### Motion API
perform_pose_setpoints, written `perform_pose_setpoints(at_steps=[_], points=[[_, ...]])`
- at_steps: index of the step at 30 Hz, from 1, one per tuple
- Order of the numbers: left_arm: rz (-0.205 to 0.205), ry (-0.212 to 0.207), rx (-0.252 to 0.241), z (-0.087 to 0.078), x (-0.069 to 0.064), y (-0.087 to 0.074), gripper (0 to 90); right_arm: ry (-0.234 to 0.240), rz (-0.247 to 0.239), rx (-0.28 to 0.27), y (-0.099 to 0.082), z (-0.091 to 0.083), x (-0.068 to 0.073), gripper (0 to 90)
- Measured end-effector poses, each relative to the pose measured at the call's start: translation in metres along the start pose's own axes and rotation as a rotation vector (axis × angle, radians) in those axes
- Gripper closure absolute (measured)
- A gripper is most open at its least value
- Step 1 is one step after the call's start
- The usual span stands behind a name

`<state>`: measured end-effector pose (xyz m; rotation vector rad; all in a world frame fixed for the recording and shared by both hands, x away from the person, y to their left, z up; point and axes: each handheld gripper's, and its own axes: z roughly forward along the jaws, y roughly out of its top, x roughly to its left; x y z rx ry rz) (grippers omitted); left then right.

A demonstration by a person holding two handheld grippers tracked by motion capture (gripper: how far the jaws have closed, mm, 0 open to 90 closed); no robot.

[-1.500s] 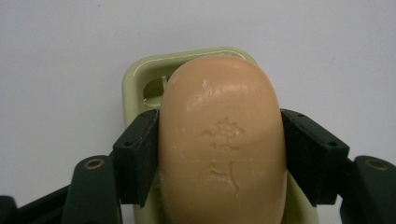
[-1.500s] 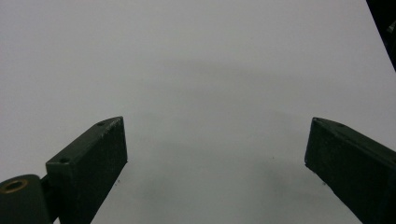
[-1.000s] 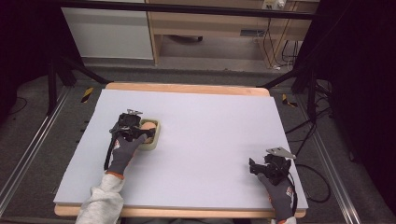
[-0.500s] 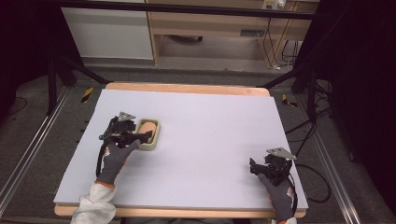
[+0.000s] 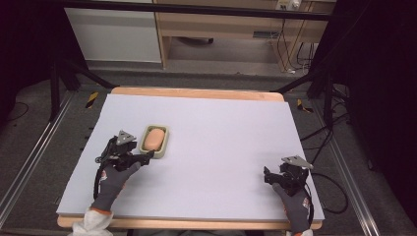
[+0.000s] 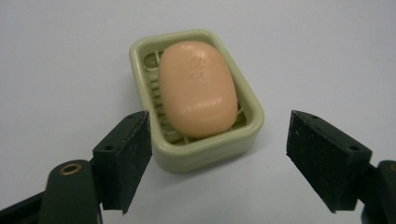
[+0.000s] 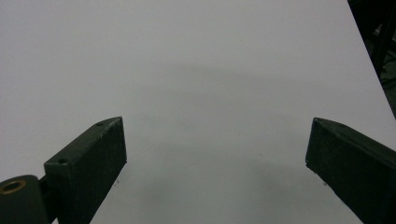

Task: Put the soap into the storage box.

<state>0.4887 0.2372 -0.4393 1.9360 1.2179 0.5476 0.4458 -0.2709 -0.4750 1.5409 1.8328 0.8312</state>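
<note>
Now left gripper [image 6: 219, 161] fingers [image 6: 126, 161] wide — flanking soap dish [image 6: 205, 149], untouched.

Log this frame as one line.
left gripper: open, short of soap dish | soap: in dish | right gripper: open, idle over table

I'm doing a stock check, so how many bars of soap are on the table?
1. The soap lies in the green dish on the table's left half, just ahead of the open left gripper. Nothing seems hidden.
</note>
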Motion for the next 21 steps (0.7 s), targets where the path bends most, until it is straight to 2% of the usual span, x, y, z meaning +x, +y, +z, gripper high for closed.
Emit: perform_pose_setpoints(at_steps=[10, 17, 21], points=[[-0.022, 0.026, 0.009, -0.009, 0.009, -0.027, 19.4, -0.001, 0.017, -0.005, -0.001, -0.001, -0.003, 5.4], [-0.025, 0.056, 0.049, -0.012, 0.018, -0.041, 18.5, -0.007, 0.018, 0.0, -0.002, -0.002, -0.003, 5.4], [-0.041, 0.071, 0.058, -0.015, 0.025, -0.049, 18.1, -0.011, 0.016, -0.002, -0.002, -0.002, -0.004, 5.3]])
